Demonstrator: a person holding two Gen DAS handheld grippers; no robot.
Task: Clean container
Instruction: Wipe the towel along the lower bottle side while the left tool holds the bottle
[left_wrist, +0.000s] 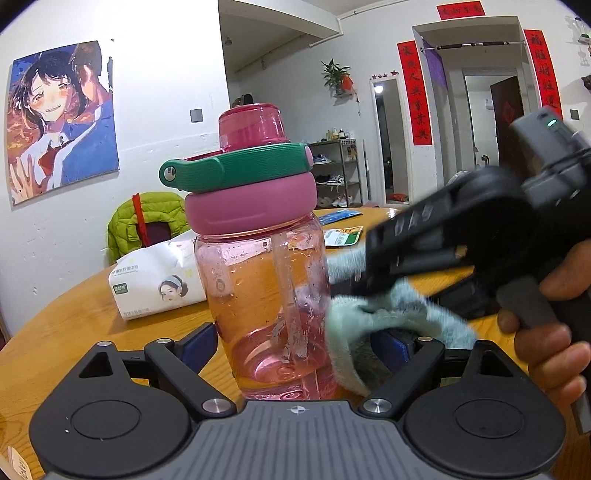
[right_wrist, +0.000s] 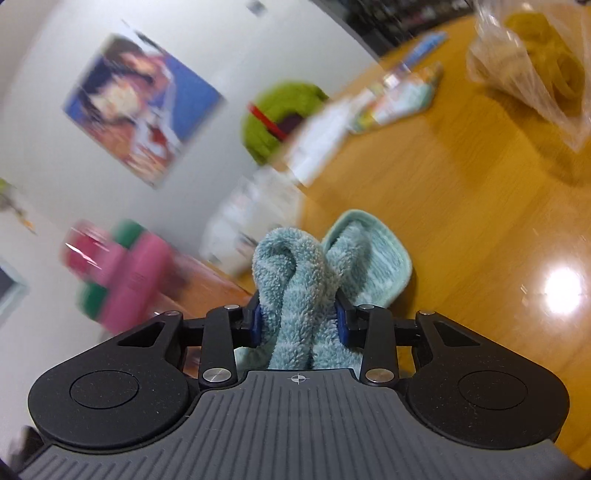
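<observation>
Right now the pink water bottle (left_wrist: 264, 280) stands upright on the round wooden table (left_wrist: 74, 325), its long axis vertical, with a pink collar, a green carry handle and a flip lid on top. The left gripper (left_wrist: 295, 350) has its blue pads on either side of the bottle's lower body; the pad at 9 o'clock seems to touch the wall, while the pad at 3 o'clock is partly hidden behind cloth, so a firm clamp looks likely but I cannot tell for sure. The right gripper (right_wrist: 300, 323) pinches a bunched teal terry cloth (right_wrist: 295, 280) tightly between its pads, with a loose fold spilling ahead. In the left wrist view that cloth (left_wrist: 369, 325) lies against the bottle's side at 3 o'clock, low on the wall, and the hand (left_wrist: 550, 332) squeezing the right tool sits farther toward 3 o'clock. From the right wrist view, heavily blurred, the bottle (right_wrist: 125, 269) lies at about 9 o'clock, off the gripper's axis. My judgement: wiping the outer wall is in hand, and the right arm must sweep up the wall. A tissue pack (left_wrist: 159, 284) sits behind at 10 o'clock.
</observation>
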